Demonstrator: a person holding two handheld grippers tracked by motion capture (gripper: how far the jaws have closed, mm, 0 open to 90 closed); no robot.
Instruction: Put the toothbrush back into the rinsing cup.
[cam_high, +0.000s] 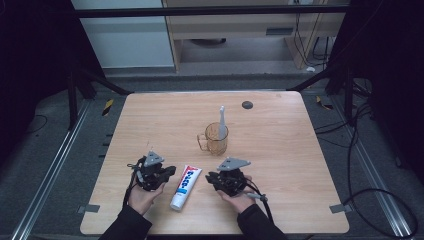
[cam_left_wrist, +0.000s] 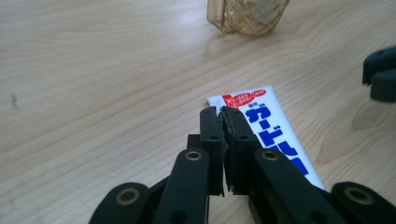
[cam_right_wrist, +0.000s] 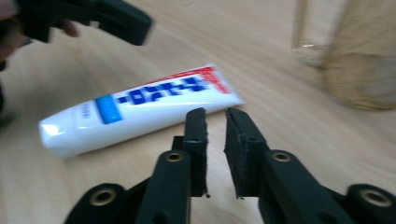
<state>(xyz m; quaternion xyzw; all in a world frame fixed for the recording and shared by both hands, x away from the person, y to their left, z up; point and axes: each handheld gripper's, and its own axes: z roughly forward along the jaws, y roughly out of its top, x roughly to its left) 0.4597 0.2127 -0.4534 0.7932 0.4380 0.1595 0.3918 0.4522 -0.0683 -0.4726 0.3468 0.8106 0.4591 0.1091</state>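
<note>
Toothpaste tube (cam_high: 185, 187) laid flat on table (cam_high: 280, 150) between grippers. Left gripper (cam_left_wrist: 223, 122) nearly closed, empty; right gripper (cam_right_wrist: 215, 122) narrowly parted, empty. Risk: tube possibly pushed aside, pads being parted too little.

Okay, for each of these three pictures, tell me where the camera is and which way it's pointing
High view: fixed above the person's side of the table, looking forward and down; both forearms and hands, left gripper and right gripper show.
Left gripper view: rides the left gripper, looking along its nearly shut jaws toward the toothpaste tube and the amber cup.
Right gripper view: rides the right gripper, jaws slightly apart, facing the tube from its other side.
Shared: all three show the tube and cup.
</note>
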